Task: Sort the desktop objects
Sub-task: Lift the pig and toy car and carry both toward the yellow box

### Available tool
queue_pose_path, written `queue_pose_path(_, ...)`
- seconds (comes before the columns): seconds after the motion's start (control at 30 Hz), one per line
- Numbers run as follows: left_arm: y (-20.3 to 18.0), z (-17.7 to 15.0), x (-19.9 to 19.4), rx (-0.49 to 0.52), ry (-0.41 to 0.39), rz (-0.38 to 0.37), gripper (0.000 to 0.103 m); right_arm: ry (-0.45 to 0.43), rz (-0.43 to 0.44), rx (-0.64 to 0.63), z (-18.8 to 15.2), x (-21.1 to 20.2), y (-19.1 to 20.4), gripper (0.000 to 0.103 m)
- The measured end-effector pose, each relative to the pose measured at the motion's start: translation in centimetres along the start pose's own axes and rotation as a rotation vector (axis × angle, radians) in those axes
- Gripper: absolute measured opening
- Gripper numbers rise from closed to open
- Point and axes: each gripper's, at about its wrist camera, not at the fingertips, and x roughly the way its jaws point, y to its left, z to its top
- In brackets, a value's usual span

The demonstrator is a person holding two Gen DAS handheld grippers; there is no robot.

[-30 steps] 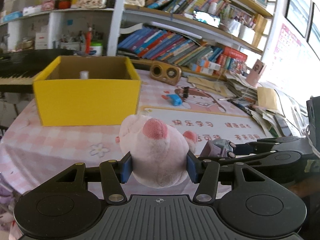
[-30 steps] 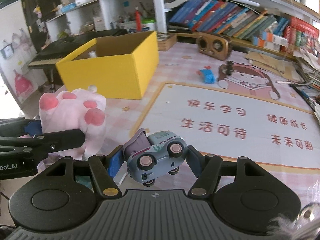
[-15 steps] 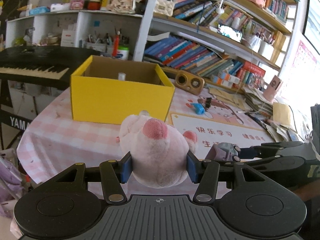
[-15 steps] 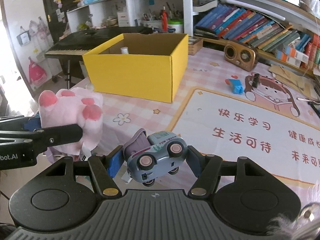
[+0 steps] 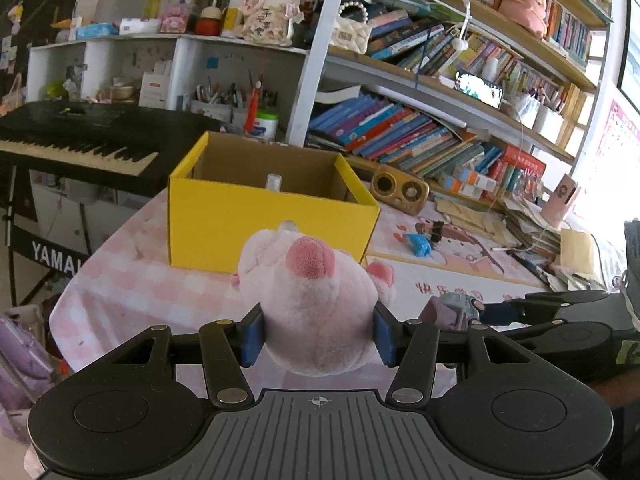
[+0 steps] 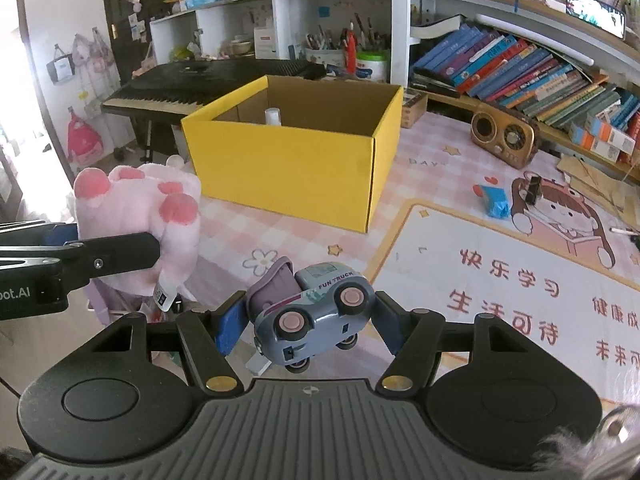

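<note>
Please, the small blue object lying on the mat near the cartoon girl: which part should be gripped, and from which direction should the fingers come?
The small blue object lies flat on the mat with free space around it, so come from above and close across its narrower width. Its exact shape is too small to tell. Both grippers are occupied: the left holds the pink plush, the right the toy truck.

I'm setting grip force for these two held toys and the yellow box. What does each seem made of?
Pink plush toy: soft fuzzy fabric, seemingly stuffed; its nap shows and it bulges between the left gripper's fingers.
Toy truck: smooth moulded shell with a slight sheen, probably hard plastic.
Yellow box: cardboard, matte yellow outside, raw brown inside, folded corner seam.
</note>
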Motion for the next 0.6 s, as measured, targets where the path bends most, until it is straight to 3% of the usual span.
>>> queue_pose_path(0.23, 0.7, 3.0, 1.7, -0.006, -0.034, 0.004, 0.053, -0.048, 0.006, -0.023, 3.2, 1.0, -0.7, 0.064)
queue_pose_path(0.6, 1.8, 9.6, 6.8, -0.010, -0.117, 0.109, 0.053, -0.156, 0.073, -0.056, 11.5, 5.5, -3.9, 0.064)
